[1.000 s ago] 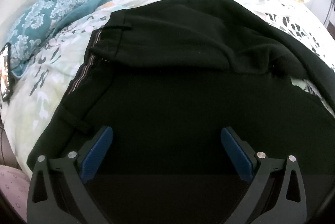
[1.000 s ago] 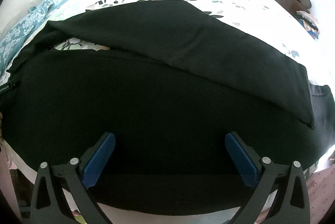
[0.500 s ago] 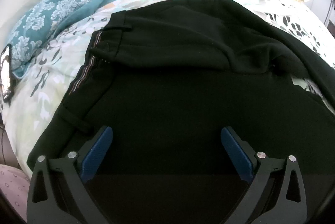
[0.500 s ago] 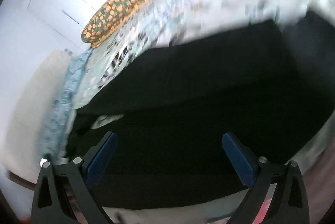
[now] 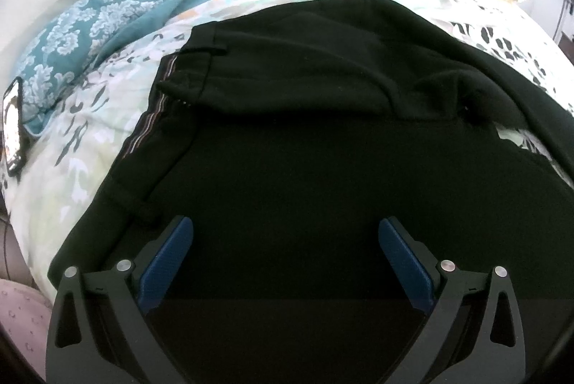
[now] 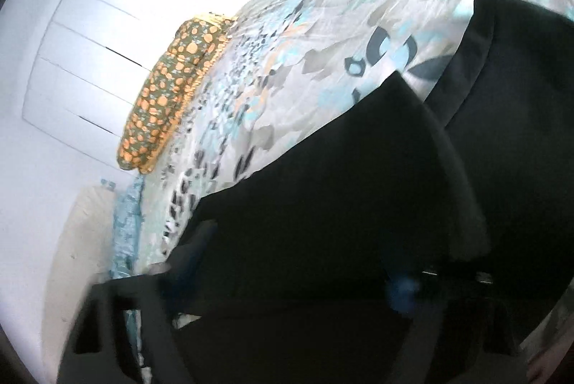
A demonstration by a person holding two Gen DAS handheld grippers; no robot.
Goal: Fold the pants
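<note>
1. The left gripper (image 5: 283, 251) has its jaws spread wide with nothing between them. It hovers over the near part of the pants (image 5: 323, 168), by the waistband (image 5: 150, 118) end; whether the tips touch the cloth cannot be told.
2. The right gripper (image 6: 287, 262) is tilted hard and blurred. Its fingers sit far apart against dark cloth, so the jaws look wide, and no fabric is clearly pinched between them.
3. The pants lie spread across the bed (image 5: 89, 118), black, with one leg (image 6: 323, 168) already laid over the other so that a long folded edge runs diagonally. In the right view the hem (image 6: 466, 61) end reaches toward the far side.
4. Judging from this, the lengthwise fold is done and the crosswise fold is next. That calls for each gripper to drop onto an edge, pinch both layers together, and carry the hem end toward the waistband.
5. Edges to mind: the waistband's striped lining shows at the left, and a belt loop (image 5: 125, 201) lies just beside the left finger. The near edge of the pants hangs at the bed's edge, so a pull toward the person could drag them off.
6. Open room: bare bedspread lies beyond the pants. A teal blanket (image 5: 107, 10) and a phone (image 5: 12, 129) are well left, and a spotted pillow (image 6: 168, 93) is far back.
</note>
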